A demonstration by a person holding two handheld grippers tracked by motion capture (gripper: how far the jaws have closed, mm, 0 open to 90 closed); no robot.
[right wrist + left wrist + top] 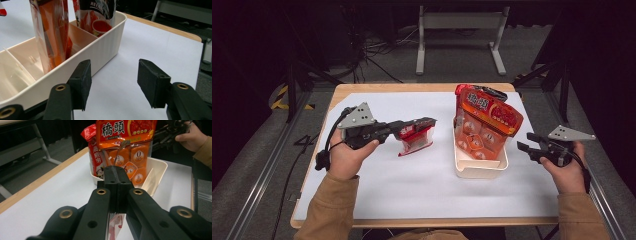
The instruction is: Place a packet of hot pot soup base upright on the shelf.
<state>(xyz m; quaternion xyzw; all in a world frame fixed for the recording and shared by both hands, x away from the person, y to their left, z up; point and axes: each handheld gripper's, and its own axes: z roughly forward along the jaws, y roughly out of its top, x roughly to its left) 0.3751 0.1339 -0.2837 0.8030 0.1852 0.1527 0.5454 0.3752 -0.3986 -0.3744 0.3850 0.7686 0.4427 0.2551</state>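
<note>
- The left gripper [424, 123] is clamped on a small red packet [416, 140], held above the white sheet [412, 185], left of the cream bin [480, 170].
- It should carry the packet over the bin's free front compartment, beside the orange bag [487, 120], before lowering.
- The right gripper [524, 141] waits with jaws apart, right of the bin.

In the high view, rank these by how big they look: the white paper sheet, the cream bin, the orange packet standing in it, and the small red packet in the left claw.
1. White paper sheet
2. Cream bin and orange packet: look alike in size, so unranked
3. Small red packet, held off the table by the left claw, so slightly nearer the camera
</note>
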